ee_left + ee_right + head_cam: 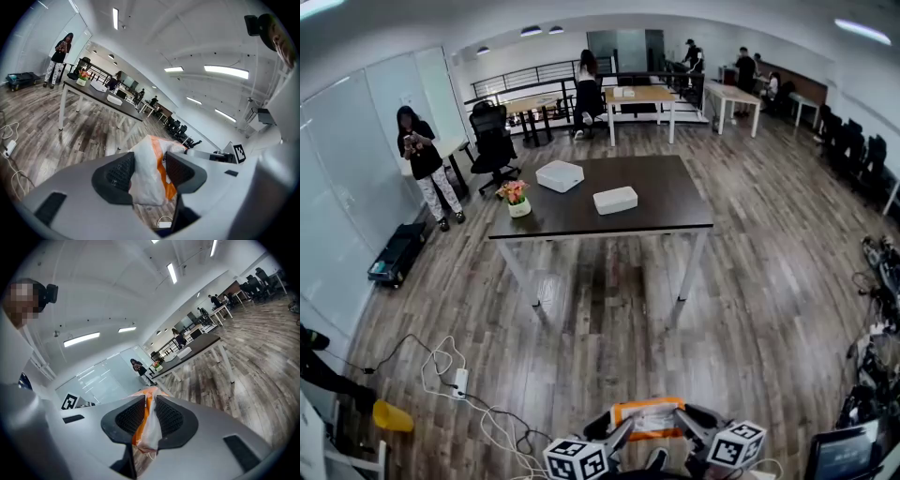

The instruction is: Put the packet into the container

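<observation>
Jaws: left gripper (149, 169), right gripper (149, 416) both clamp packet (649, 417) | table (661, 217) ahead: white box (560, 175), flat white box (615, 200), flowerpot (517, 199)

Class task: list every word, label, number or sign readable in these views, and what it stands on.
No readable text anywhere.
Packet: any print too blurred to read.
Marker cubes: black-and-white square patterns, no letters.

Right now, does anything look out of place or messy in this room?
The table looks tidy. The one untidy thing is a white power strip with loose cable sprawled across the floor at lower left, a possible trip hazard.
</observation>
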The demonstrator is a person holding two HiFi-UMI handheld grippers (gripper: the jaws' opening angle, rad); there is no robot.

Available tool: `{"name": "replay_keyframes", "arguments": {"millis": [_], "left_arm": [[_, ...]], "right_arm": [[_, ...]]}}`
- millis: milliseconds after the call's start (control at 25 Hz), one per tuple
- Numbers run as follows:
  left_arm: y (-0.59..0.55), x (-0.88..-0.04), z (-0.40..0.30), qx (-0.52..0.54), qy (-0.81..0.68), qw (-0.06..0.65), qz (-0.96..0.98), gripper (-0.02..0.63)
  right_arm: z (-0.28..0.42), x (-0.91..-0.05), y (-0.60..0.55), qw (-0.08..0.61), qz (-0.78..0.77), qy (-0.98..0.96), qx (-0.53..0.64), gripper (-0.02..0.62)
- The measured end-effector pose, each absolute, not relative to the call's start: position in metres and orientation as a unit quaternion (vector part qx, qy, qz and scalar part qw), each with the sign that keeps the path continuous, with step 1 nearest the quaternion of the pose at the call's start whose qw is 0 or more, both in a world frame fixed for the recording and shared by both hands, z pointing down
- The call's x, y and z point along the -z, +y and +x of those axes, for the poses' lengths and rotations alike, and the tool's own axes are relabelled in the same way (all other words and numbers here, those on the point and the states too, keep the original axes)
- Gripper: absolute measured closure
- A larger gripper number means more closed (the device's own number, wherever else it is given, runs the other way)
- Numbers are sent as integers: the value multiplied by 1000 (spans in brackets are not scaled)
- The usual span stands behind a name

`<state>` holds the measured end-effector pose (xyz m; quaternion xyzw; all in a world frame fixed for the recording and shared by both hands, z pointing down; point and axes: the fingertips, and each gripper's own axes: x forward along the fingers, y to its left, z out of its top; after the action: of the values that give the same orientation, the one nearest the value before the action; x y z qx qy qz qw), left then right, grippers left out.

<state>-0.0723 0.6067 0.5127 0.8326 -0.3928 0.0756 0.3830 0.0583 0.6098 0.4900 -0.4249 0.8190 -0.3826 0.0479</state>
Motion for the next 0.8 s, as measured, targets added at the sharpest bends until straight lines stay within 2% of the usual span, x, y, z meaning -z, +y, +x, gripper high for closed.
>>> {"name": "replay_keyframes", "arguments": {"millis": [560, 800], "left_arm": [[597, -502, -29, -70, -406, 371, 832, 390], [595, -515, -18, -73, -408, 386, 824, 390]], "right_arm": [[101, -485, 597, 63, -405, 829, 382, 520], [113, -491, 593, 61, -393, 829, 394, 520]]}}
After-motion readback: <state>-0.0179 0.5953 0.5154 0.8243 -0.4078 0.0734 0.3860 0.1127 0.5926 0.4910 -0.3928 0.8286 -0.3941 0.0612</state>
